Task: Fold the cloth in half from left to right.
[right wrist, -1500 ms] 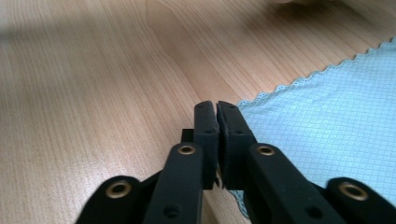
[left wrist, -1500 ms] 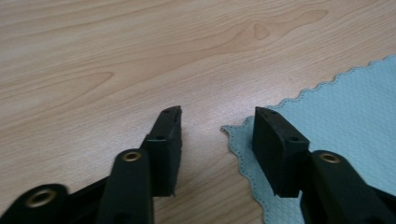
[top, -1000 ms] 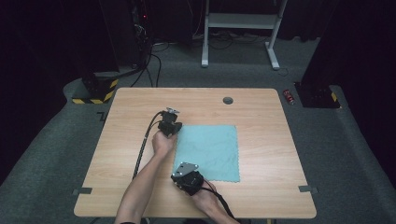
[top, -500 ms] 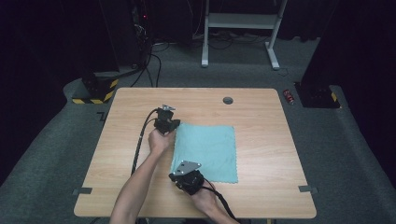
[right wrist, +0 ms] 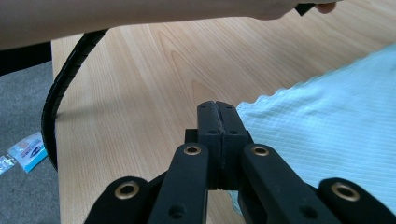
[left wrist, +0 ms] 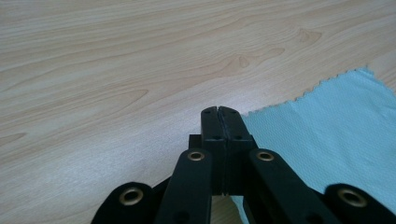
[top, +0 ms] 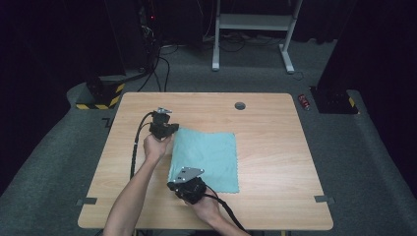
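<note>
A light teal cloth (top: pixel 211 157) with a pinked edge lies on the wooden table (top: pixel 275 147). My left gripper (top: pixel 169 131) is at the cloth's far left corner, its jaws pressed together with the cloth (left wrist: pixel 336 126) running out from between them. In its own view the left gripper (left wrist: pixel 218 109) looks down at bare wood beyond the corner. My right gripper (top: pixel 175 183) is at the near left corner, also shut on the cloth (right wrist: pixel 336 107). The right gripper (right wrist: pixel 216 105) has its jaws closed, and the cloth's edge rises to them.
A round grommet hole (top: pixel 240 105) sits near the table's far edge. The left gripper's black cable (top: pixel 133 147) loops over the table's left part, with the left forearm (right wrist: pixel 140 18) above it. A small red object (top: pixel 305 102) lies on the grey floor beyond the far right corner.
Both hands have risen a little, and the left one has shifted toward the far left. The cloth's right edge has slid leftward across the table.
</note>
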`<state>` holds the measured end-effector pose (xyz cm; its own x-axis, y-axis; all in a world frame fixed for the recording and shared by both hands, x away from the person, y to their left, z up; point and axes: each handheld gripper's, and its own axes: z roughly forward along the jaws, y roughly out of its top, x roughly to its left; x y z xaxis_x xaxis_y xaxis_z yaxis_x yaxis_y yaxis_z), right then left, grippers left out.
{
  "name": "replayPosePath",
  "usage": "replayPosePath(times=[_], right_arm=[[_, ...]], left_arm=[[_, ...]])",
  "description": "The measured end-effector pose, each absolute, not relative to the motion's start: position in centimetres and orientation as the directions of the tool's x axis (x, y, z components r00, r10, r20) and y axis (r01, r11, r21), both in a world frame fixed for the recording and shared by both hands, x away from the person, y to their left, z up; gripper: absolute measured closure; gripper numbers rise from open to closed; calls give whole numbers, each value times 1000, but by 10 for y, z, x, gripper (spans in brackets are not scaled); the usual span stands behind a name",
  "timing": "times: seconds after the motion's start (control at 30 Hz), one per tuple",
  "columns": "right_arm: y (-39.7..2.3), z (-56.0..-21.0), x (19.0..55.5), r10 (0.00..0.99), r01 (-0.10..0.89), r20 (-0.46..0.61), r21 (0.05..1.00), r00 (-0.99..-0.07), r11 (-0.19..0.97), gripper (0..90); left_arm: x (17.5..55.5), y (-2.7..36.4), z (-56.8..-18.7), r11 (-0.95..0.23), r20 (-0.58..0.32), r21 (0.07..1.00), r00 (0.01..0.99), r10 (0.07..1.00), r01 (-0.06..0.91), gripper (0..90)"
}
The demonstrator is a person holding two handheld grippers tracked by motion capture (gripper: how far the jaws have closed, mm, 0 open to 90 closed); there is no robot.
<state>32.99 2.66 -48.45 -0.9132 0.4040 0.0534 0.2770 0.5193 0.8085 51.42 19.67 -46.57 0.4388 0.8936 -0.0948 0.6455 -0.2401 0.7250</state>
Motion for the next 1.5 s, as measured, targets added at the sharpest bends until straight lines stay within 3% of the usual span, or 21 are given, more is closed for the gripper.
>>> replayPosePath(times=[0.5, 0.73, 1.5], right_arm=[[-26, -497, 323, 511, 341, 68, 818, -857, 464, 900], [-52, -501, 318, 571, 347, 20, 811, -821, 470, 900], [-112, -509, 309, 656, 410, 38, 808, -754, 423, 900]], left_arm=[[523, 148, -481, -306, -81, 714, 508, 857, 630, 900], [528, 119, -489, -361, -48, 698, 544, 838, 618, 900], [537, 66, -488, -376, -81, 706, 595, 799, 600, 900]])
